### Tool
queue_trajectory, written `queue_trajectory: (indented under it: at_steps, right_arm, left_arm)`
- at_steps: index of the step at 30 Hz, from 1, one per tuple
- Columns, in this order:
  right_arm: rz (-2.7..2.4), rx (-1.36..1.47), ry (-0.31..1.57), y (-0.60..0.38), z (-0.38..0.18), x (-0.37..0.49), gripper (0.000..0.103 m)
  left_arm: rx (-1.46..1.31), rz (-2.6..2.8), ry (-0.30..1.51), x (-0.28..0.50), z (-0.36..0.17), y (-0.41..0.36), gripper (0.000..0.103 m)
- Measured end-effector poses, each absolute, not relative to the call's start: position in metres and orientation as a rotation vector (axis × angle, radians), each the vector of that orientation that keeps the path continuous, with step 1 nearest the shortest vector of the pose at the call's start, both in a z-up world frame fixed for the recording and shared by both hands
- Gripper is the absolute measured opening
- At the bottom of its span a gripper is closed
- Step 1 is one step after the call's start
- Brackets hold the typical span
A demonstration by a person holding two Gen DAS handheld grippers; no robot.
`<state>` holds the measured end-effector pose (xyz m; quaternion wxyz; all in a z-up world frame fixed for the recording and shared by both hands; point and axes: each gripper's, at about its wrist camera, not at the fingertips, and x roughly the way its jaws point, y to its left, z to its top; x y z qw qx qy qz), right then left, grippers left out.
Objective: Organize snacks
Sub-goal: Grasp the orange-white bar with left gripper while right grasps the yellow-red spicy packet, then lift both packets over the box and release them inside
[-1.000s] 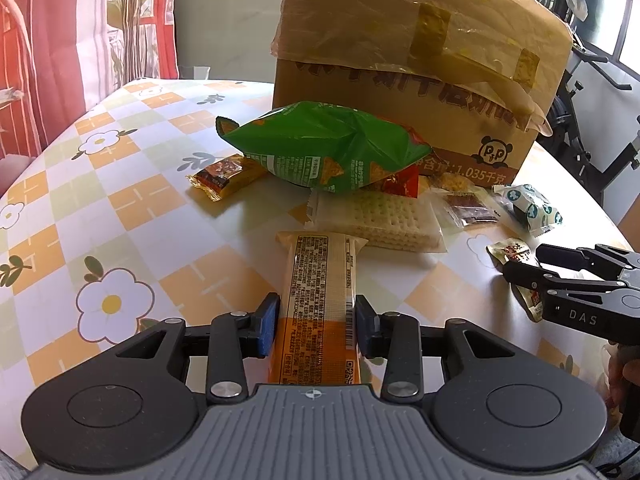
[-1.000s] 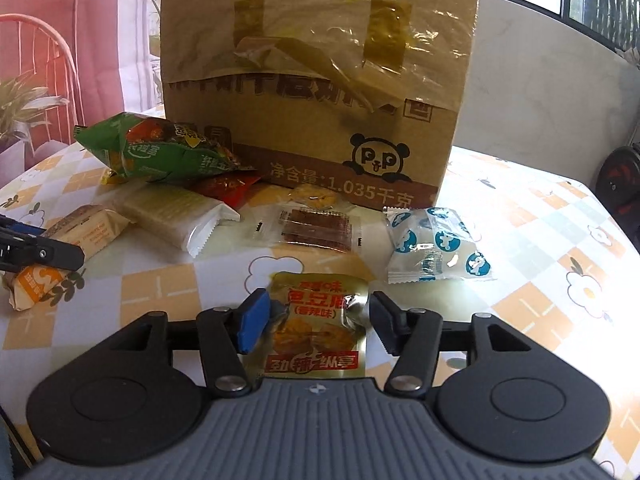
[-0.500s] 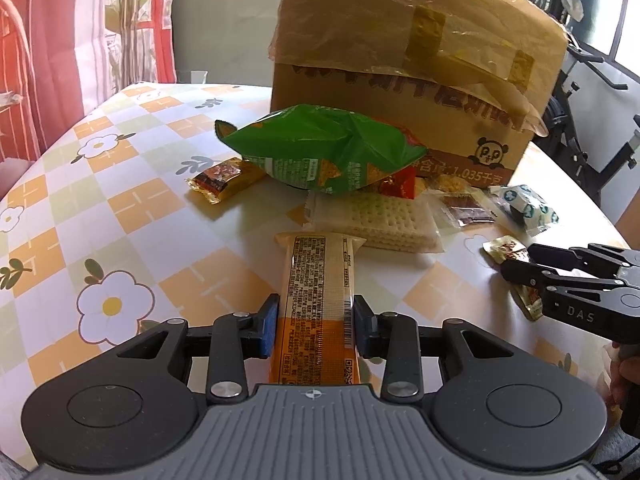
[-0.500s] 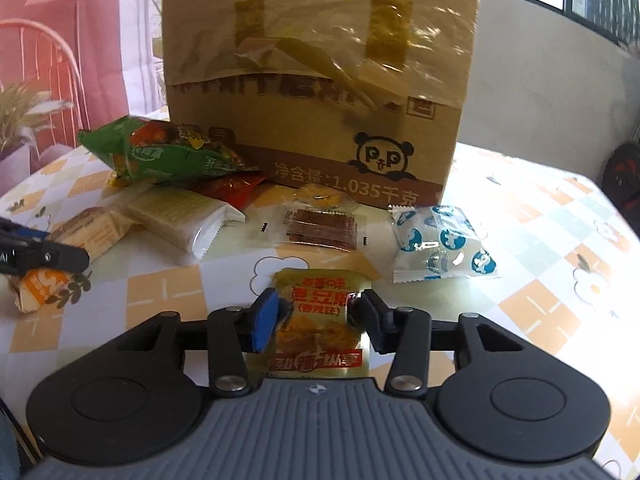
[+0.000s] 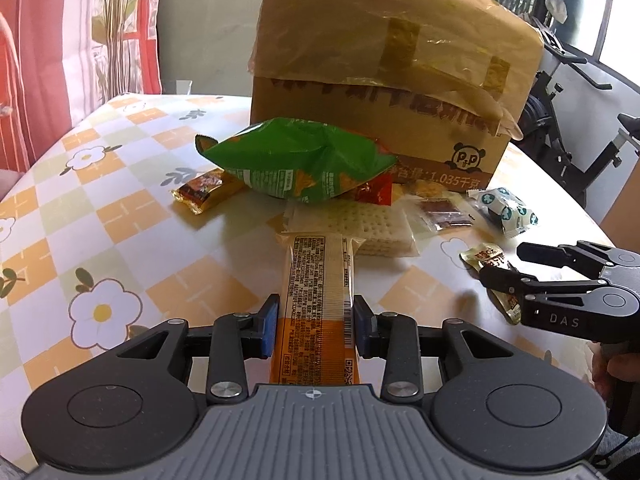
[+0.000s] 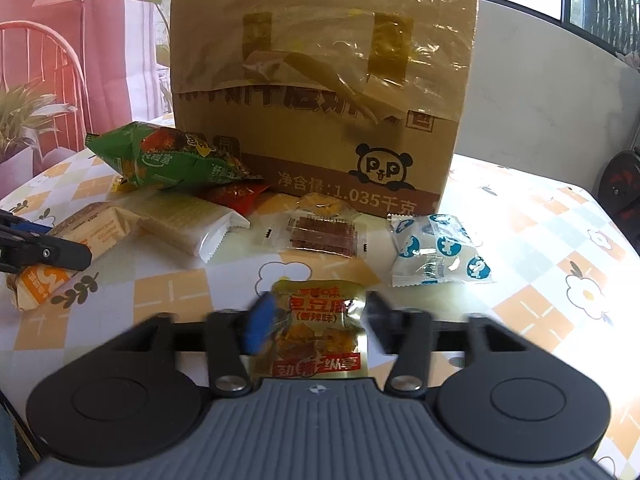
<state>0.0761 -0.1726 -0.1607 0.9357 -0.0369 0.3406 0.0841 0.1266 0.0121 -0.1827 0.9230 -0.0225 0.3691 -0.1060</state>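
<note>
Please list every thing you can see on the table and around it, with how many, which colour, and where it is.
cardboard box: one, brown, taped, at the back of the table.
green snack bag: one, green, in front of the box, lying on other packets.
red packet: one, red, partly under the green bag.
cracker pack: one, clear with pale crackers, mid table.
brown-yellow packet: one, left of the green bag.
clear packet: one, dark strips inside, before the box.
white-blue packet: one, at the right.
table: one, checked flower cloth.
orange-white bar: one, between the left fingers.
gold-red pouch: one, between the right fingers.
left gripper: shut on the bar.
right gripper: jaws opening.
</note>
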Motion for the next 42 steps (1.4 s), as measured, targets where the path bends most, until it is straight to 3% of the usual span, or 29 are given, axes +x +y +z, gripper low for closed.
queue_trajectory:
  at_steps: [7, 8, 9, 10, 15, 22, 29, 35, 42]
  right_arm:
    - [0.185, -0.053, 0.749, -0.173, -0.166, 0.088, 0.067]
    - [0.188, -0.056, 0.749, -0.172, -0.166, 0.088, 0.065]
    - [0.191, -0.058, 0.746, -0.172, -0.165, 0.087, 0.053]
    - [0.192, -0.061, 0.745, -0.170, -0.165, 0.086, 0.049]
    - [0.201, -0.050, 0.750, -0.173, -0.162, 0.082, 0.041]
    - [0.203, -0.012, 0.697, -0.178, -0.144, 0.069, 0.040]
    - [0.228, -0.034, 0.551, -0.185, -0.088, 0.075, 0.040]
    - [0.260, -0.125, 0.401, -0.195, -0.023, 0.106, 0.040]
    - [0.225, -0.127, 0.287, -0.209, 0.031, 0.171, 0.041]
  left_arm:
    - [-0.050, -0.224, 0.769, 0.129, -0.186, 0.012, 0.038]
    - [-0.052, -0.224, 0.768, 0.129, -0.186, 0.012, 0.038]
    - [-0.054, -0.222, 0.766, 0.129, -0.186, 0.013, 0.038]
    - [-0.055, -0.221, 0.764, 0.128, -0.186, 0.013, 0.038]
    - [-0.053, -0.230, 0.738, 0.124, -0.181, 0.013, 0.038]
    - [-0.024, -0.260, 0.674, 0.116, -0.167, 0.006, 0.038]
    - [0.025, -0.302, 0.565, 0.108, -0.134, 0.000, 0.038]
    - [-0.009, -0.355, 0.439, 0.127, -0.074, -0.003, 0.038]
    - [-0.023, -0.349, 0.331, 0.202, 0.000, -0.016, 0.039]
